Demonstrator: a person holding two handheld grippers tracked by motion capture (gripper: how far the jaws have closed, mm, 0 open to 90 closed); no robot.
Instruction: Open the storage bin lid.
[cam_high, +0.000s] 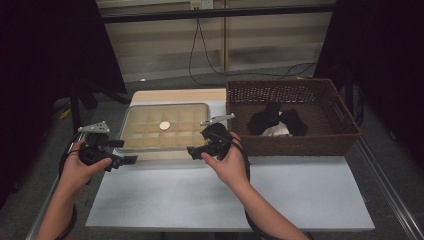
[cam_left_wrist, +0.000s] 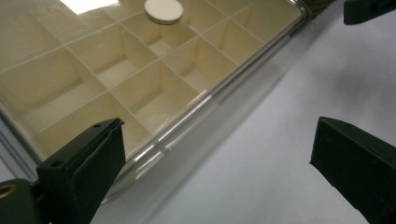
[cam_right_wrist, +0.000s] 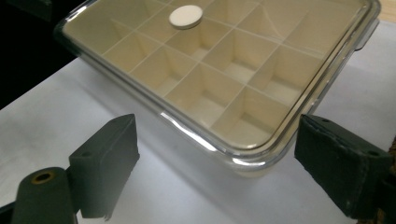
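Observation:
A cream compartment box (cam_high: 145, 136) with a clear lid lies at the table's back left. A white round disc (cam_high: 164, 125) rests on the lid, also seen as the disc (cam_left_wrist: 163, 10) and the disc (cam_right_wrist: 186, 16). My left gripper (cam_high: 124, 151) hangs open by the box's front left corner. In its own view, the left gripper (cam_left_wrist: 219, 135) has the box's edge (cam_left_wrist: 187, 107) ahead and only white table between its jaws. My right gripper (cam_high: 199, 144) is open at the front right corner. In the right gripper view (cam_right_wrist: 215, 128) that rounded corner (cam_right_wrist: 252, 158) sits ahead of the jaws, untouched.
A brown wicker basket (cam_high: 295, 142) stands right of the box and holds black and white cloth pieces (cam_high: 272, 120). The white table top (cam_high: 225, 195) stretches toward the person. A jaw of the right gripper (cam_left_wrist: 369, 9) shows at the left gripper view's top right.

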